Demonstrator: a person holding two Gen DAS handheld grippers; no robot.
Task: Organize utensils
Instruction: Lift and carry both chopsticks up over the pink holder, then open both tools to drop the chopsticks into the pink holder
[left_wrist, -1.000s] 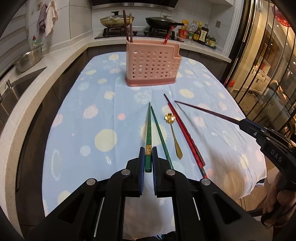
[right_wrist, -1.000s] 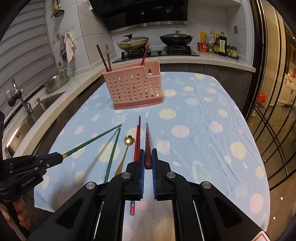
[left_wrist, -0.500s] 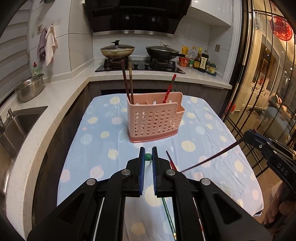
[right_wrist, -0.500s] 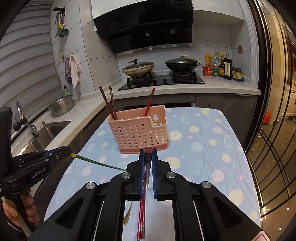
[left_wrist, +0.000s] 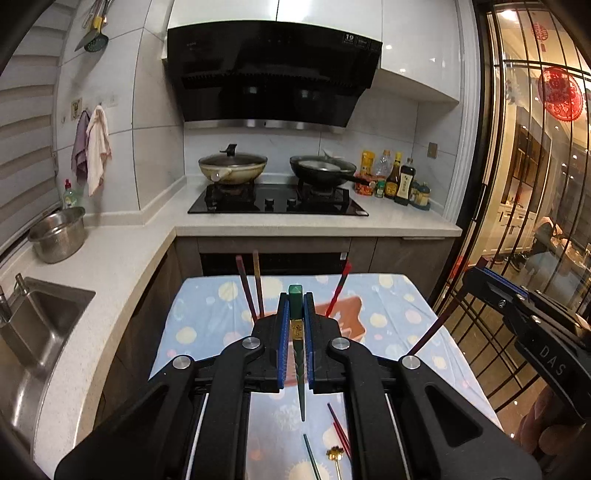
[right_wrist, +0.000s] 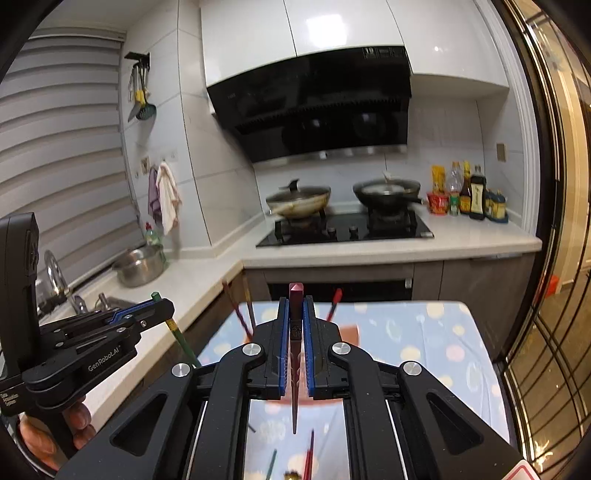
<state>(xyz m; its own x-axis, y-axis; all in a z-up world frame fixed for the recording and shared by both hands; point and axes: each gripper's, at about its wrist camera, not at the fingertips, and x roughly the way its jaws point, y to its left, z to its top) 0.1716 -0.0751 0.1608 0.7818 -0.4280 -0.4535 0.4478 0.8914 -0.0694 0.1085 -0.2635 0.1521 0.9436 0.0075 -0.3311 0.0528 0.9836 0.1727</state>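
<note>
My left gripper (left_wrist: 296, 299) is shut on a green chopstick (left_wrist: 300, 373), held upright with its tip pointing down over the table. My right gripper (right_wrist: 294, 301) is shut on a dark red chopstick (right_wrist: 294, 384), also hanging tip down. The pink utensil basket (left_wrist: 351, 314) stands at the far end of the blue dotted tablecloth (left_wrist: 207, 317), mostly hidden behind my fingers, with two brown chopsticks (left_wrist: 251, 291) and a red one (left_wrist: 340, 288) standing in it. On the cloth below lie a green chopstick (left_wrist: 312, 458), red chopsticks (left_wrist: 340, 428) and a gold spoon (left_wrist: 335, 454).
A counter with a sink (left_wrist: 33, 332) and a steel bowl (left_wrist: 59, 236) runs along the left. A stove with two pans (left_wrist: 277, 199) and sauce bottles (left_wrist: 399, 181) sits behind the table. Glass doors (left_wrist: 535, 221) are at the right.
Both grippers have lifted their chopsticks off the cloth, risen and tilted up, so the chopsticks now hang tip down. The basket has dropped low in both views, behind the fingers.
</note>
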